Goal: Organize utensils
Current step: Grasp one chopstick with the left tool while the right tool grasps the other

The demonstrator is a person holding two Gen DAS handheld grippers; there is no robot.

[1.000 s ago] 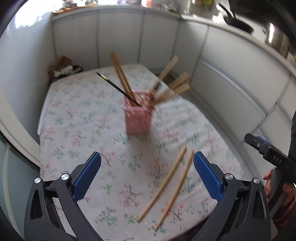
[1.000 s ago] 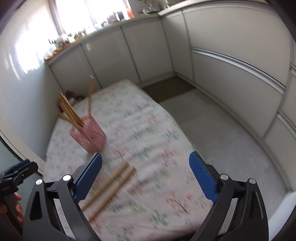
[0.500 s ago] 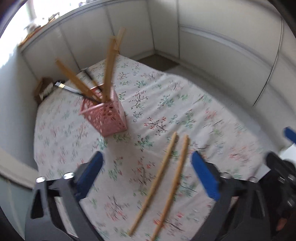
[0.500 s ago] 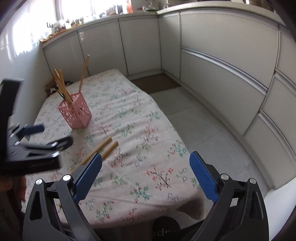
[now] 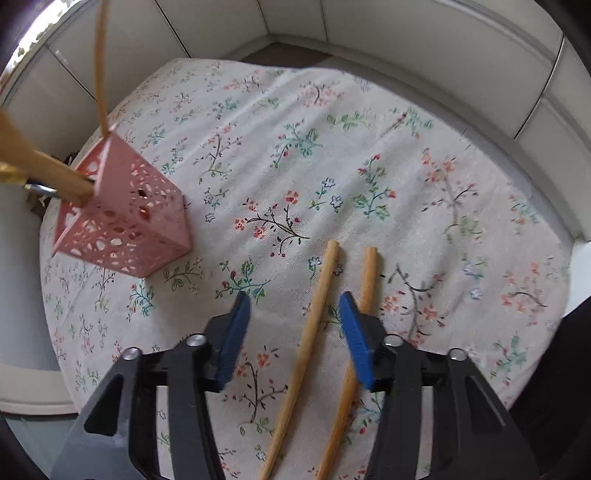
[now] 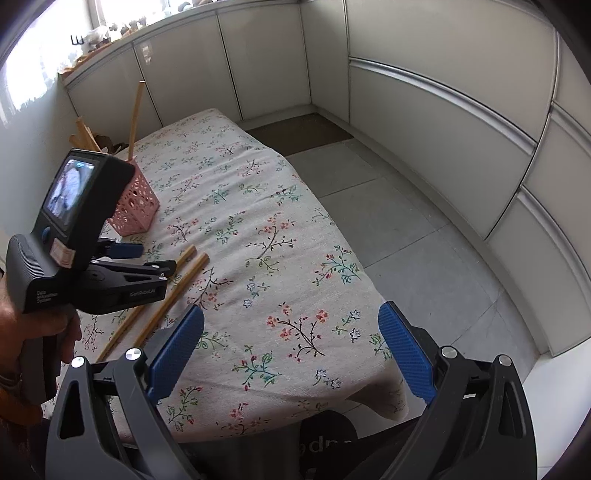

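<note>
Most sticks already stand in the pink basket (image 5: 122,218); two wooden chopsticks (image 5: 314,317) lie on the floral cloth (image 5: 369,147); my left gripper (image 5: 295,328) has just been closing around one without pinching it yet; right gripper (image 6: 291,354) gapes empty.

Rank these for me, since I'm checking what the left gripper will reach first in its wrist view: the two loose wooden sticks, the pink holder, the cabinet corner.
1. Wooden sticks, lying on the cloth, one between the left gripper fingers, one under its right finger.
2. Pink holder, up left.
3. Cabinet corner, beyond the table.
</note>
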